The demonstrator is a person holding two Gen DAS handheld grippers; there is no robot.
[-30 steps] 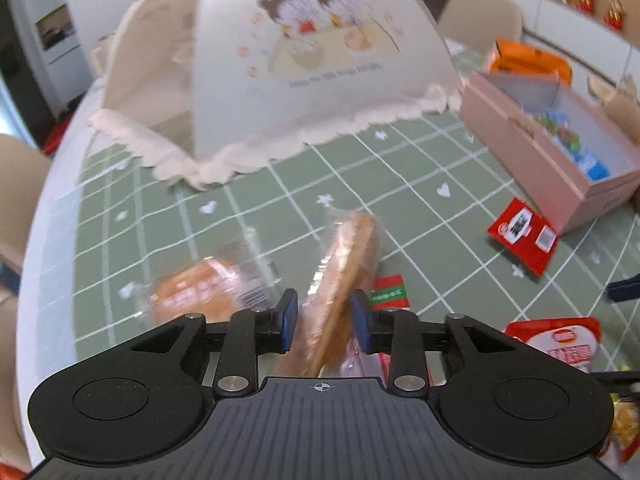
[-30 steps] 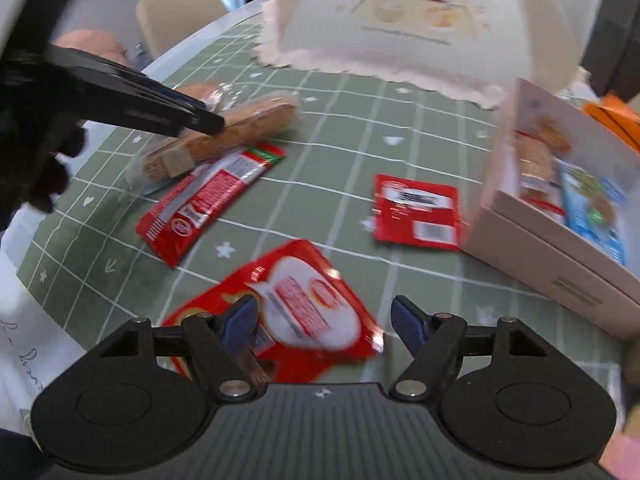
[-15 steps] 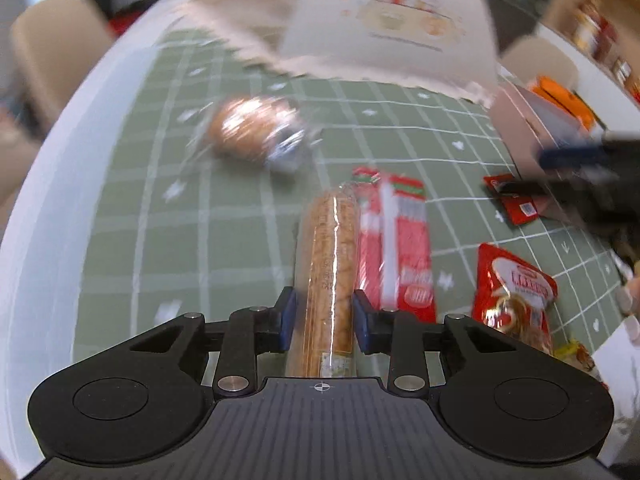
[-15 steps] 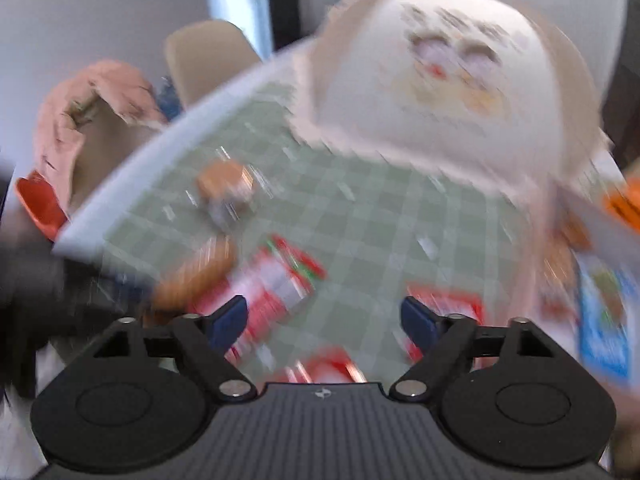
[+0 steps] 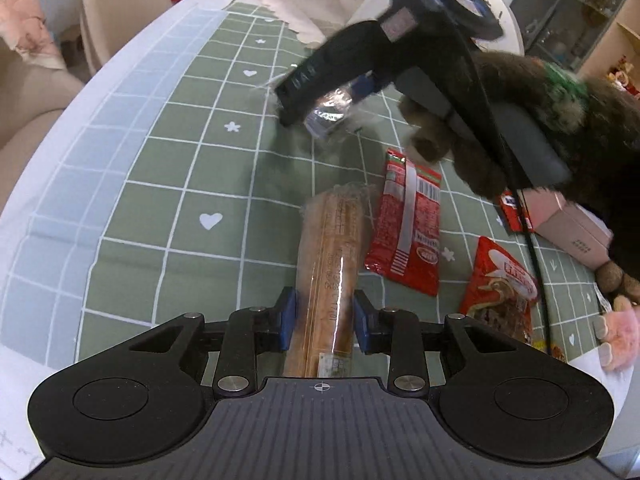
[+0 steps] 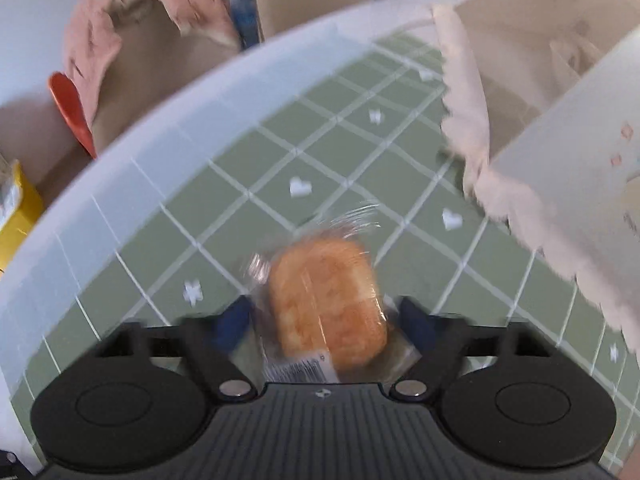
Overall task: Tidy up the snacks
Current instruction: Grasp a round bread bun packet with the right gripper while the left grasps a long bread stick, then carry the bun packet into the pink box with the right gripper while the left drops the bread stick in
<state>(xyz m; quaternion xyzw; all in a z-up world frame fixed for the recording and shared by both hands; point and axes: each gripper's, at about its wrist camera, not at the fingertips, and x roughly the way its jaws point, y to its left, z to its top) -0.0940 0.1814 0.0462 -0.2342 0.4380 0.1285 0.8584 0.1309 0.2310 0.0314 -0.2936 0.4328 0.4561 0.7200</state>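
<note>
My left gripper (image 5: 322, 322) is shut on a long wrapped bread stick (image 5: 332, 264) that points away over the green checked tablecloth (image 5: 168, 184). My right gripper (image 6: 326, 326) straddles a round wrapped bun (image 6: 326, 304) on the cloth; its blue pads stand wide on either side of the bun and do not press it. The right gripper also shows in the left wrist view (image 5: 320, 80), with the bun's clear wrapper (image 5: 332, 114) under its tip.
A long red snack packet (image 5: 408, 224) and a red pouch (image 5: 504, 292) lie right of the bread stick. A pink box (image 5: 572, 232) stands at the right. The white food cover (image 6: 552, 120) stands close on the right of the bun. Chairs surround the table's edge.
My right gripper has swung from the red pouch across to the bun at the far left and now straddles it. My left gripper keeps hold of the bread stick and has turned left.
</note>
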